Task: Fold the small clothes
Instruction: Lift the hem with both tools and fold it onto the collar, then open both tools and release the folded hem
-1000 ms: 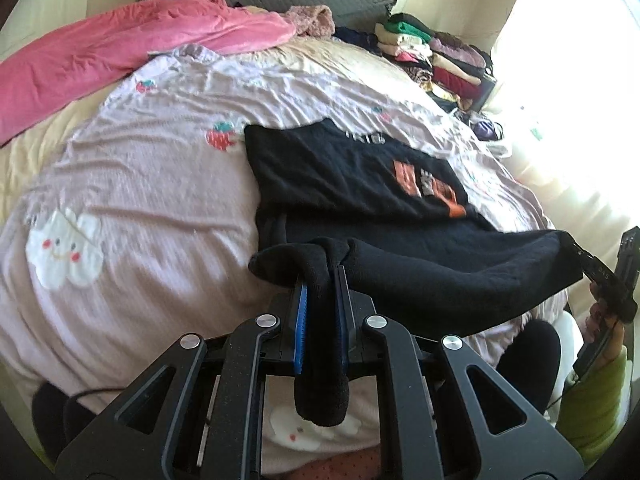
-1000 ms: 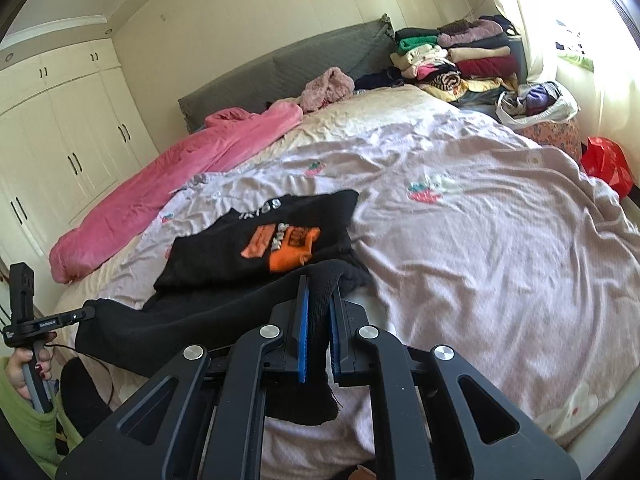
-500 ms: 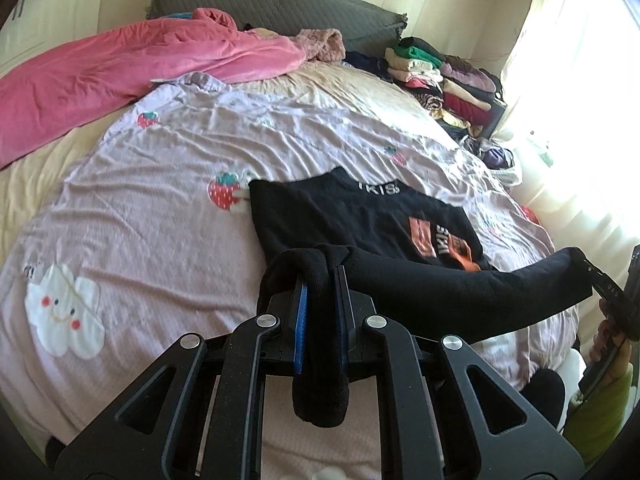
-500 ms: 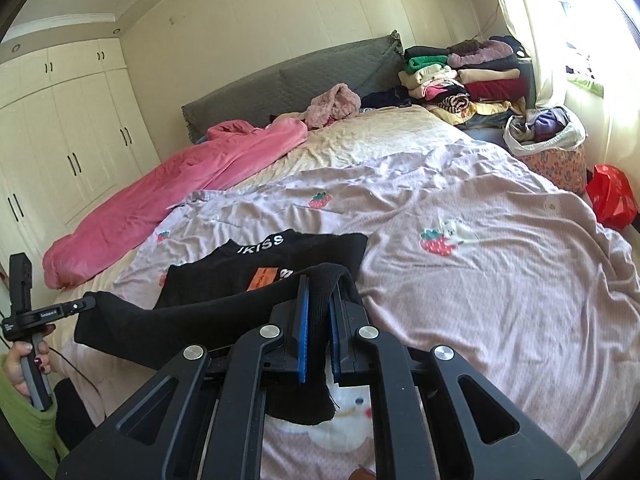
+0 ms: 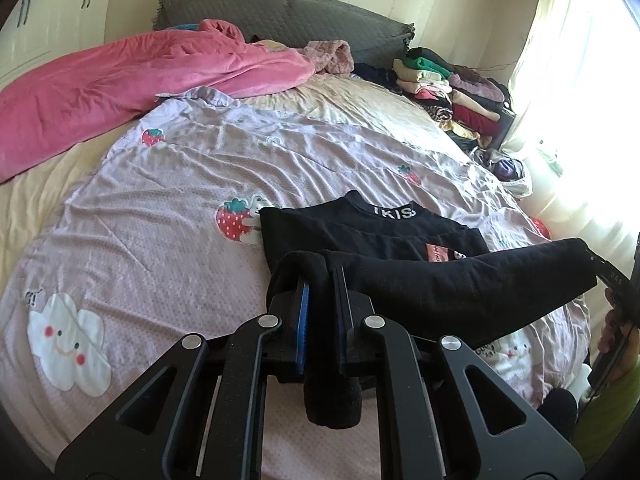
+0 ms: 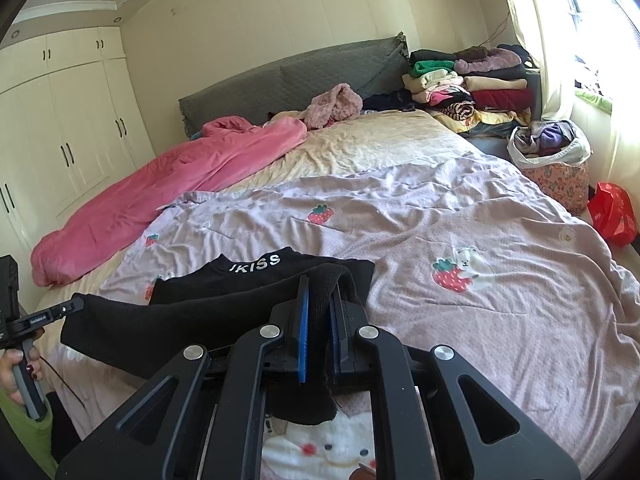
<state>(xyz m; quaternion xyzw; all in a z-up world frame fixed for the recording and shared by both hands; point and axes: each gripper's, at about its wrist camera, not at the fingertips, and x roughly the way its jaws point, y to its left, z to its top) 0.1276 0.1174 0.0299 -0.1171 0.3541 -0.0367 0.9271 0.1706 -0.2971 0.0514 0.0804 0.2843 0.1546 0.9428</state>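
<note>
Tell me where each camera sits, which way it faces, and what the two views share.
Left wrist: rides the left tongs, facing up the bed toward the grey headboard; the right hand shows at the right edge.
Right wrist: rides the right tongs, facing the headboard and wardrobe; the left hand shows at the left edge.
Shared: the black top, its lifted hem clamped by both tongs, and the pink blanket.
</note>
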